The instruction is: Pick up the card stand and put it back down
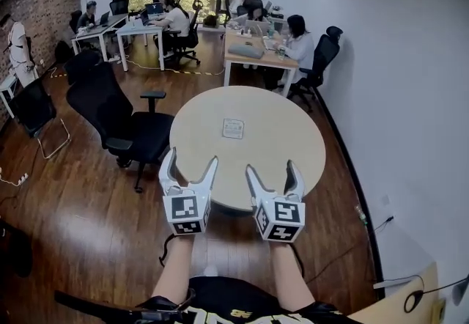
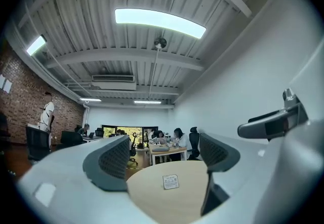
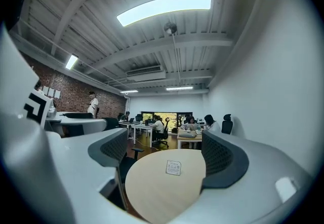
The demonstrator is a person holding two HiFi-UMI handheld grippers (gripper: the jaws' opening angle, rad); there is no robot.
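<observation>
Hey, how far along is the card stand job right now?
Nothing looks done yet: the card stand sits near the middle of the round table. In hand: nothing; the left tongs and right tongs hang open by the near edge, short of it. Left: reach, lift it, set it back down.

Small square white card stand [image 1: 233, 128], mid round table [image 1: 293, 161], untouched

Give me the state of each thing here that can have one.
card stand: standing near the middle of the round table, untouched.
left hand-held gripper: open, empty, over the table's near edge.
right hand-held gripper: open, empty, beside the left one.
office chair: unoccupied, beside the table.
</observation>
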